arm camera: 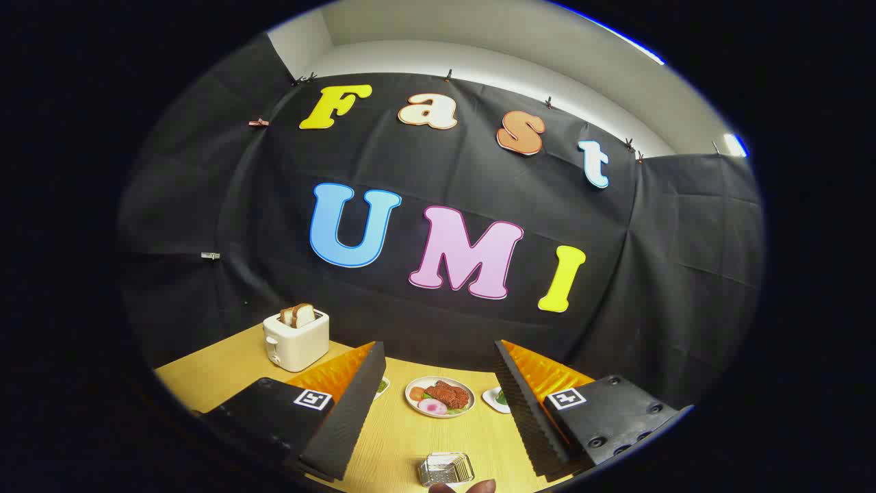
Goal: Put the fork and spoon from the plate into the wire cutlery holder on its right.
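Observation:
My gripper (439,348) is open and raised above the wooden table (397,445), its two fingers spread wide with nothing between them. Low between the fingers, close to me, sits a small metal wire cutlery holder (446,469). Beyond it lies a round plate (440,397) carrying meat, a pink slice and some greens. I cannot make out a fork or a spoon on that plate from here. A person's fingertips (465,487) show just in front of the holder.
A white toaster (295,337) with two bread slices stands on the table beyond the left finger. Small white dishes with greens peek out beside each finger, one on the left (381,387) and one on the right (497,398). Black cloth closes the booth behind the table.

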